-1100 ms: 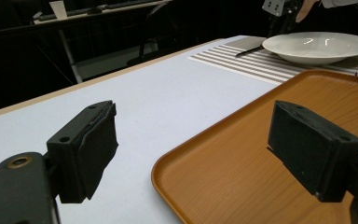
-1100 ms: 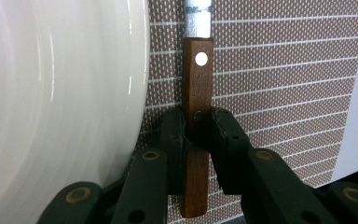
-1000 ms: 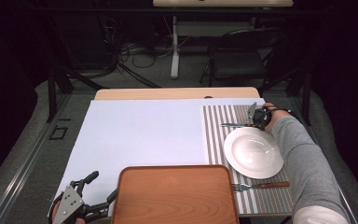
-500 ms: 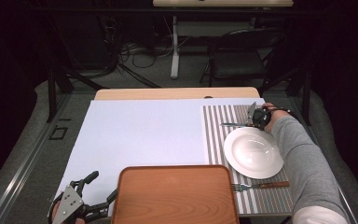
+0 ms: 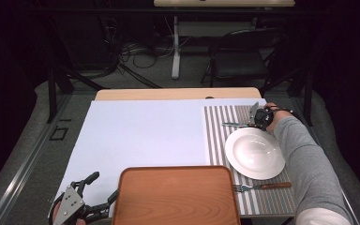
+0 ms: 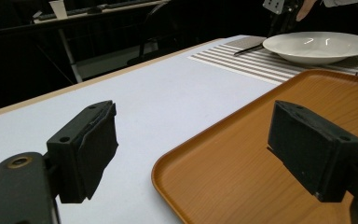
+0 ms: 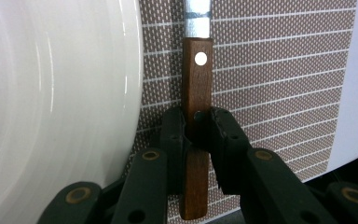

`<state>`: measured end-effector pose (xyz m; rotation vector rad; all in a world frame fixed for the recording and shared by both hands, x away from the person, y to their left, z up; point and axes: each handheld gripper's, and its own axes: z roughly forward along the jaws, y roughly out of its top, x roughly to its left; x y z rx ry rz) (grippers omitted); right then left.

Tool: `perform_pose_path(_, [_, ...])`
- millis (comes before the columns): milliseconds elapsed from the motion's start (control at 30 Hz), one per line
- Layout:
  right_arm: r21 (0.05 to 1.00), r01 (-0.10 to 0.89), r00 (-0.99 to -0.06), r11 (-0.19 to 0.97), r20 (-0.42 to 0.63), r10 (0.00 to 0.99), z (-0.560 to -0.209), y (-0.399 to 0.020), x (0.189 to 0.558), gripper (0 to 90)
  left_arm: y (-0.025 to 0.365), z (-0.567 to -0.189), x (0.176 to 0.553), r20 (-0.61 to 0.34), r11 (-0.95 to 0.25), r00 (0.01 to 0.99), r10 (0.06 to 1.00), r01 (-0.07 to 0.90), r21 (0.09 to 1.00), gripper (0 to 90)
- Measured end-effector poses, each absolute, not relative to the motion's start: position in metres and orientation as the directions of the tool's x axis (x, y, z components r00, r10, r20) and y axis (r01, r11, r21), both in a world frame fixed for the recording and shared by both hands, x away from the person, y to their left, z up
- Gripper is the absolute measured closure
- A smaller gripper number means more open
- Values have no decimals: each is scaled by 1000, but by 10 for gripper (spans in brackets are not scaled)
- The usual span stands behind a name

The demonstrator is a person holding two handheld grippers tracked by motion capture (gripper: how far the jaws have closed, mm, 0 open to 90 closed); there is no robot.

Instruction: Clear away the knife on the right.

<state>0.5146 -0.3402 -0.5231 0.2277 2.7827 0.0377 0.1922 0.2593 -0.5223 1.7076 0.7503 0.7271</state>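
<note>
My right gripper [image 7: 196,135] has its jaws pinched on the wooden handle of a knife [image 7: 196,93], the pads pressing either side of the handle near its butt end. The knife lies flat on the striped placemat [image 7: 279,84], just beside the rim of the white plate [image 7: 51,93], with its metal blade running away from me out of the top of the right gripper view. From the high view I see the right gripper [image 5: 258,117] at the far edge of the placemat [image 5: 215,136], beyond the plate [image 5: 255,152], and the blade pointing left. A fork [image 5: 261,186] lies on the mat at the near side of the plate. My left gripper [image 6: 191,154] hangs with jaws wide apart and nothing between them, straddling the near left corner of the orange-brown tray [image 6: 261,154], over the pale table cover [image 6: 158,98].
</note>
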Motion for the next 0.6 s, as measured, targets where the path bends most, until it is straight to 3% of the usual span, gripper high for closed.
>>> perform_pose_path(67, [53, 111, -931, 992, -344, 123, -522, -341, 518, 766, 259, -522, 192, 97, -217, 614, 783, 124, 968, 152])
perform_pose_path(333, [94, 123, -926, 988, -347, 149, -519, -343, 514, 766, 260, -522, 192, 94, -215, 612, 785, 126, 968, 152])
perform_pose_path(433, [53, 111, -933, 992, -339, 122, -511, -341, 515, 766, 260, -522, 192, 95, -215, 613, 785, 125, 969, 152])
perform_pose_path(500, [117, 113, -921, 987, -360, 148, -513, -342, 513, 766, 260, -522, 192, 95, -214, 612, 785, 125, 969, 152])
perform_pose_path(600, [106, 112, -921, 988, -363, 143, -508, -342, 512, 766, 260, -522, 192, 92, -212, 611, 786, 126, 969, 152])
